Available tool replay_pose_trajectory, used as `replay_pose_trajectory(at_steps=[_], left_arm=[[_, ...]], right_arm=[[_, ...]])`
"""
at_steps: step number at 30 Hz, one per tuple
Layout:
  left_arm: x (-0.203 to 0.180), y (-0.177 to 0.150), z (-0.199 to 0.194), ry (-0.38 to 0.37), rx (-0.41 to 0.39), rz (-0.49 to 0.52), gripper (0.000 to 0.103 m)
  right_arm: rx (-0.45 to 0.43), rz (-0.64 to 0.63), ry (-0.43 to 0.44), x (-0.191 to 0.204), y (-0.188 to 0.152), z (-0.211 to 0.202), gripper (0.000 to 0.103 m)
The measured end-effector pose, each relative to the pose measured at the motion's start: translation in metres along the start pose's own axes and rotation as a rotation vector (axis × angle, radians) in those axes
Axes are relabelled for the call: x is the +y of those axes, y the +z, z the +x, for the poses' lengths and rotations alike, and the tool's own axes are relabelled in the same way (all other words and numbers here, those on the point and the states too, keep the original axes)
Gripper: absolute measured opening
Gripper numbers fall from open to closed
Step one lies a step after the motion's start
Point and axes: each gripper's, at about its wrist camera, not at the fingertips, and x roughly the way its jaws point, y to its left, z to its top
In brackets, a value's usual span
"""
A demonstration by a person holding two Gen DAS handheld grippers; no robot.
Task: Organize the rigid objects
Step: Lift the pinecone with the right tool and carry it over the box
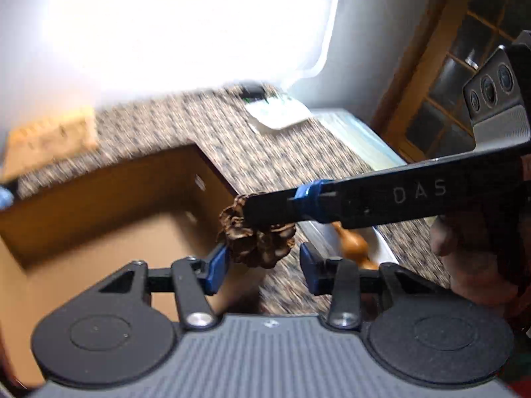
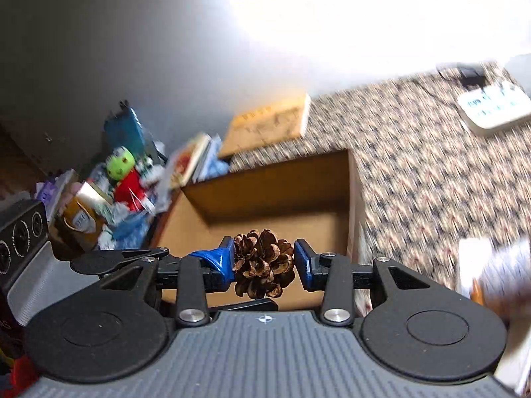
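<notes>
1. Counter (image 2: 431, 172) with a brown-and-cream speckled woven cover fills most of both views; heavy motion blur, pattern smeared.
2. Open brown cardboard box (image 2: 265, 199) sits on the counter's left part, inside looks bare as far as visible; near edge hidden behind the gripper bodies.
3. Pile of clutter (image 2: 126, 182) left of the box in the right wrist view: green-headed toy in red, books, teal item, papers. Too blurred to list properly.
4. Flat tan board-like item (image 2: 265, 126) behind the box, against the grey wall; printing unreadable.
5. White flat device with green markings (image 1: 278, 112) far back on the counter, dark cable beside it; blurred.
6. White tray (image 1: 381, 245) right of the left hand-held gripper, orange-brown gourd-shaped wooden piece (image 1: 351, 242) in it, mostly hidden by the right gripper's finger.
7. Right hand-held gripper (image 2: 264, 262) clenched on the brown dried pine cone (image 2: 264, 265), blue pads touching both sides, held above the box's near edge.
8. Left hand-held gripper (image 1: 264, 262) released, blue pads apart; the cone sits just ahead between them, left pad close to it, contact unclear.
9. Person's hand (image 1: 464, 248) at the right edge, cut off and dark.
</notes>
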Motion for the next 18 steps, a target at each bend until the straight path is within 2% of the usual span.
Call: replay_pose_trajectory(at_steps=[3, 7, 11, 18], left_arm=[[0.026, 0.018, -0.002, 0.060, -0.031, -0.014, 0.041], [0.075, 0.025, 0.002, 0.126, -0.008, -0.068, 0.041], [0.123, 0.020, 0.026, 0.165, 0.058, -0.150, 0.041], [0.185, -0.003, 0.070, 0.219, 0.192, -0.258, 0.041]], right_arm=[[-0.023, -0.057, 0.031, 0.011, 0.023, 0.028, 0.023], [0.014, -0.066, 0.069, 0.014, 0.041, 0.079, 0.023], [0.107, -0.057, 0.078, 0.014, 0.038, 0.136, 0.023], [0.248, -0.003, 0.079, 0.012, 0.029, 0.203, 0.021]])
